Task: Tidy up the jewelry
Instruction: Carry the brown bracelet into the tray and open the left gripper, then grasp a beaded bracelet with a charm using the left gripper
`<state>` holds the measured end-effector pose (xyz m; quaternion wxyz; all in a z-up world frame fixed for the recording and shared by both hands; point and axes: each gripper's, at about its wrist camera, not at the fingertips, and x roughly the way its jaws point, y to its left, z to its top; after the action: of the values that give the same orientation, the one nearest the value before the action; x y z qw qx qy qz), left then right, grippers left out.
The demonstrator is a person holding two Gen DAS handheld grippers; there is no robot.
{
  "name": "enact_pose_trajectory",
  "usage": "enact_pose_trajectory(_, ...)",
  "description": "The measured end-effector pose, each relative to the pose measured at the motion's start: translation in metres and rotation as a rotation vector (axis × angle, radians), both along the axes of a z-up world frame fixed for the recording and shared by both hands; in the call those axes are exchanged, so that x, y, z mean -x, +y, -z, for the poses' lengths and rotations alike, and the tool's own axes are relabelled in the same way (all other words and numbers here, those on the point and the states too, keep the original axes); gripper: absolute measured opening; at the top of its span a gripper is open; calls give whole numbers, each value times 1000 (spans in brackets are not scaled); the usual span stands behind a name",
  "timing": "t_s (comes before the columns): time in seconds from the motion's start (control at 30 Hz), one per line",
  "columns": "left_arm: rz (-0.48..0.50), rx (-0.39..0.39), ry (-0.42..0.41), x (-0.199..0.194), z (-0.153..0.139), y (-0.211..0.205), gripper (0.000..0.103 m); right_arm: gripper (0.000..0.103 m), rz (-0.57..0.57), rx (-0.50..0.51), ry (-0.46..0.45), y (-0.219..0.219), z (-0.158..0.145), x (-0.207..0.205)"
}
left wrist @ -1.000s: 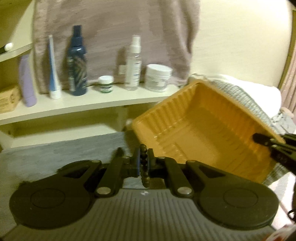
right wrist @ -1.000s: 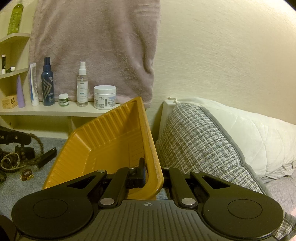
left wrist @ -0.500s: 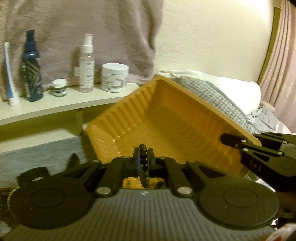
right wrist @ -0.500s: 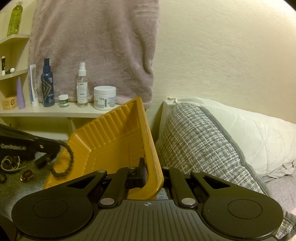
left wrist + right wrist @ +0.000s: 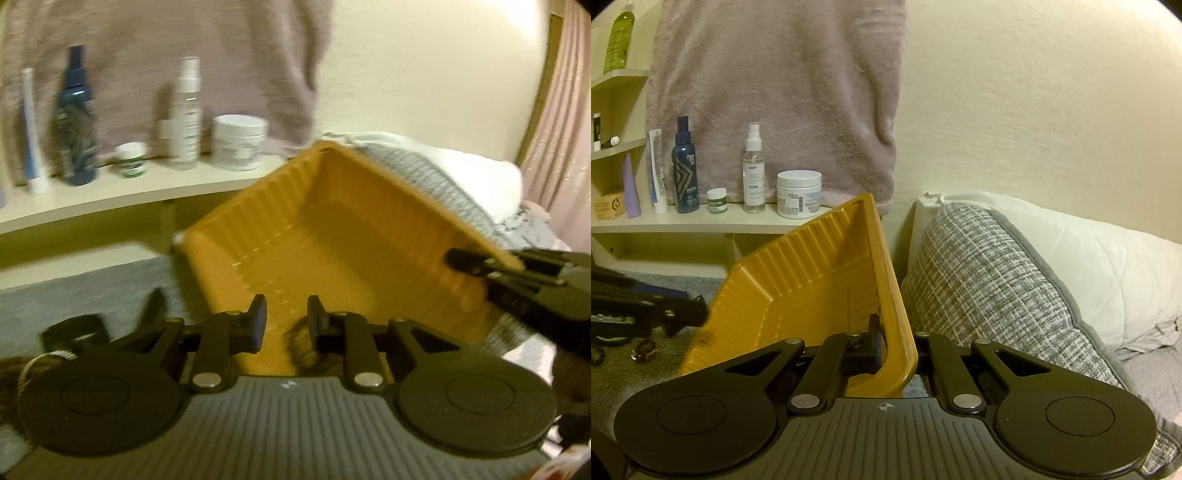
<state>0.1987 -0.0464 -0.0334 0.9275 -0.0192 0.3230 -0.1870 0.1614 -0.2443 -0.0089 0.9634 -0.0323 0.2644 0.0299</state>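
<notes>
Far right: white pillow (image 5: 1108, 269) with a grey checked cushion (image 5: 990, 280) leaning in front of it. Far left, against the wall: mauve towel (image 5: 783, 96) hanging over a pale shelf (image 5: 701, 225) bearing a dark blue spray bottle (image 5: 685, 170), a clear spray bottle (image 5: 754, 173), a white jar (image 5: 799, 194) and a small green-labelled pot (image 5: 717, 201).

Centre: yellow ribbed tray (image 5: 798, 288), tilted up on one side, its right rim clamped by the right gripper (image 5: 894, 343), one pad inside the wall and one outside, pressed tight on the plastic.

Near the tray's low left edge: left gripper (image 5: 284, 317), jaws just been opening, now parted with a clear gap between the pads and nothing pinched. Just below that gap, over the tray's near floor: dark beaded bracelet (image 5: 306, 345), blurred, free of both pads.

Left on the grey carpet (image 5: 665, 350): a few more small jewelry pieces (image 5: 644, 347), too small to tell apart.
</notes>
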Motion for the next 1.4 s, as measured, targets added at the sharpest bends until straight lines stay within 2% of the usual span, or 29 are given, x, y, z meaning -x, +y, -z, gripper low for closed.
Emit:
enact_pose_trajectory(0.27, -155, -117, 42, 17, 24, 57, 21, 6, 5, -1, -2, -1, 1, 0)
enact_pose_trajectory(0.43, -201, -173, 66, 19, 41, 76, 21, 6, 8, 1, 5, -3, 2, 0)
enact_pose_trajectory(0.73, -167, -231, 65, 18, 58, 69, 21, 6, 12, 1, 9, -3, 3, -1)
enact_pose_trajectory(1.1, -76, -390, 22, 15, 70, 45, 21, 6, 12, 5, 15, -4, 4, -4)
enact_pose_trajectory(1.17, -66, -422, 15, 14, 71, 44, 18, 6, 12, 6, 15, -4, 4, -4)
enact_pose_trajectory(1.23, -65, -444, 9, 14, 69, 43, 9, 6, 12, 5, 15, -4, 4, -4)
enact_pose_trajectory(1.3, -65, -437, 15, 14, 68, 45, 5, 6, 12, 6, 14, -5, 4, -4)
enact_pose_trajectory(1.4, -76, -423, 16, 14, 64, 50, 4, 6, 12, 5, 15, -4, 4, -4)
